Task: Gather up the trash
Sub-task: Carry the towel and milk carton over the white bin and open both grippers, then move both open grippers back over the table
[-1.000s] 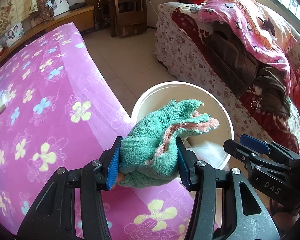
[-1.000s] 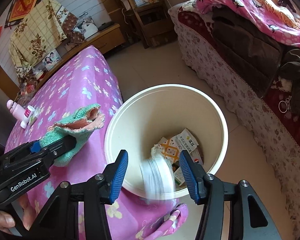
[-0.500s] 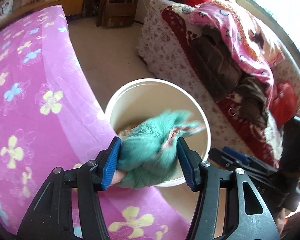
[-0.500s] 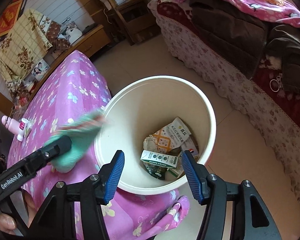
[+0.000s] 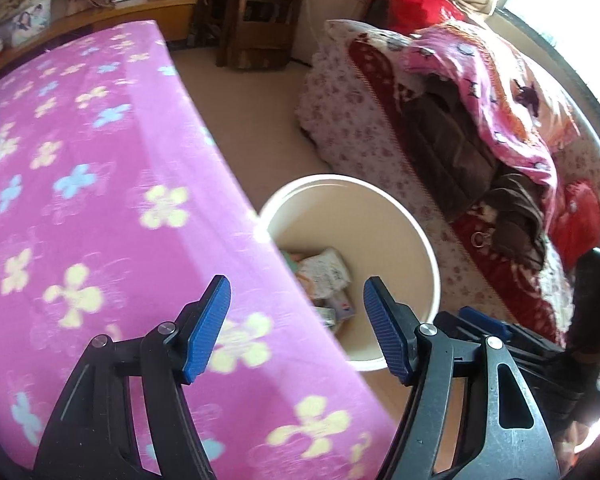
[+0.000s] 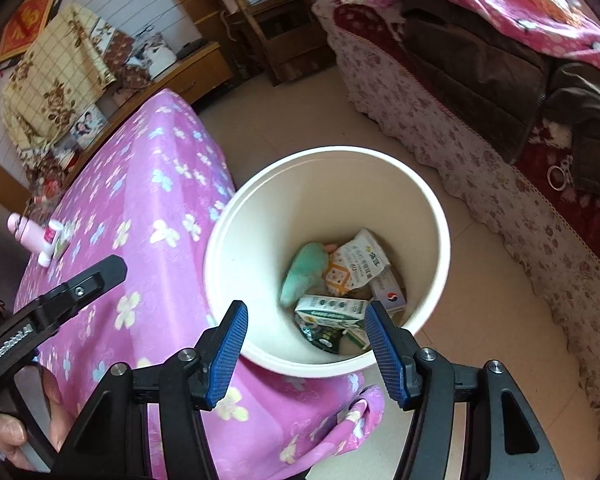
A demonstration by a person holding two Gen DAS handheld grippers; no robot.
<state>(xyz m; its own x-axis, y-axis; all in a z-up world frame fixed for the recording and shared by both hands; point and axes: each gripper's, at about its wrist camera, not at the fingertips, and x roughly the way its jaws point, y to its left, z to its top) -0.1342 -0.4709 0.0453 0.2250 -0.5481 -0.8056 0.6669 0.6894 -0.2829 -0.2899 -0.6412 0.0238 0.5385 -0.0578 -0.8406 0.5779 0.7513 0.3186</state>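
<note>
Both grippers, left (image 5: 296,328) & right (image 6: 306,350), have fingers wide w/ nothing held; teal cloth (image 6: 304,274) lies in white bin (image 6: 440,216) among cartons, while pink bottle (image 6: 30,236) on worktop (image 6: 140,208) looks light, stiff, prob slick: grip mid-body.

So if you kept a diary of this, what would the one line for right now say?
left gripper: open, empty | right gripper: open, empty | green towel: in white bin with cartons | pink bottle: on table

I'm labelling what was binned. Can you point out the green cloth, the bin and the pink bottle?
green cloth (image 6: 303,276), right wrist view, middle of the fabric inside the bin
bin (image 6: 440,216), right wrist view, right rim
pink bottle (image 6: 28,234), right wrist view, body, lying on the pink cover
</note>
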